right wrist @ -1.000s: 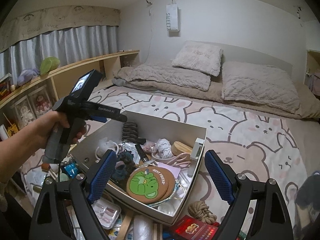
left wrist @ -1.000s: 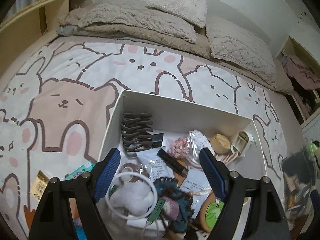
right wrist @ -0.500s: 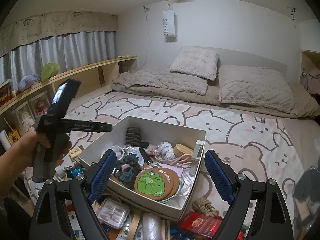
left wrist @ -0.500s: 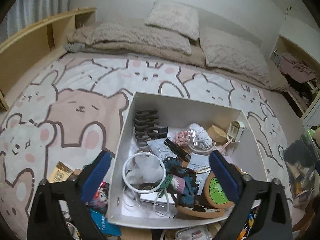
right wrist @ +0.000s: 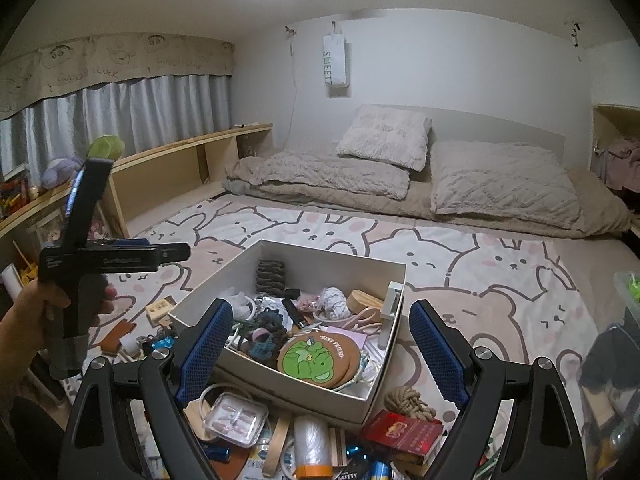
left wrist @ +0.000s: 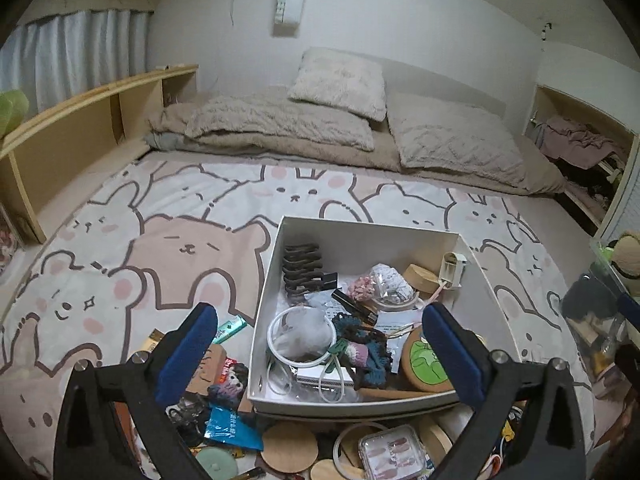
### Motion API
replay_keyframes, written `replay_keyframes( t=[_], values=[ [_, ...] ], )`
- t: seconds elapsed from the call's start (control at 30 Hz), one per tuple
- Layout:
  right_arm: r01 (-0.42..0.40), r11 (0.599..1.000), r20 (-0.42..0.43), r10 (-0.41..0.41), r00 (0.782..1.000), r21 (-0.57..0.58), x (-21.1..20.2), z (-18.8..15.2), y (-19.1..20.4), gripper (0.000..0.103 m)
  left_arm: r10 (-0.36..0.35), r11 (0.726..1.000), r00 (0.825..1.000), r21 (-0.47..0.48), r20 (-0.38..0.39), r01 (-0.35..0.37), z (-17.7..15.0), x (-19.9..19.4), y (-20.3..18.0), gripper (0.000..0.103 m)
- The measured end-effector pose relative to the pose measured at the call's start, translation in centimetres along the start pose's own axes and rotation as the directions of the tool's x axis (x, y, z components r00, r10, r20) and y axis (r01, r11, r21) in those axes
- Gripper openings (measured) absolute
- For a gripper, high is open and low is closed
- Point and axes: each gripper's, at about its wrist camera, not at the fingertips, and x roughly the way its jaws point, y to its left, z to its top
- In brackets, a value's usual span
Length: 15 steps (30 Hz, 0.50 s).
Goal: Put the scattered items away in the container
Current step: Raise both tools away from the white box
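While the white box (left wrist: 276, 280) ahead of both grippers is already well filled, plenty remains: nail case (right wrist: 234, 416), red box (right wrist: 400, 430), rope knot (right wrist: 408, 400) below the right gripper (right wrist: 320, 356), jaws opening, empty. Left gripper (left wrist: 316, 352) wide, empty.

Each gripper has black plastic arms with silver screws, and its fingers (left wrist: 188, 350) carry blue textured pads. In the right wrist view, the left gripper (right wrist: 116, 256) has a black body with small white lettering, a grey handle and a tilted screen on top. The left hand (right wrist: 38, 312) is bare, with no sleeve visible.
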Motion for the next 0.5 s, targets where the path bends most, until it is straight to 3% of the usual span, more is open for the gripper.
replay_keyframes(
  t=[0.03,0.5],
  values=[
    [0.005,1.0,0.006,-0.005,1.0,-0.002,-0.2,-0.1,0.1,0.103,-0.003,1.0,1.0,0.006,0.009,0.003,-0.1,-0.5,-0.1,0.103],
    [0.035,0.999,0.057,-0.036,0.998,0.024,-2.9,-0.8,0.7,0.103,-0.054,0.997,0.991,0.063,0.123,0.047,-2.4,-7.2,-0.4,0.103]
  ],
)
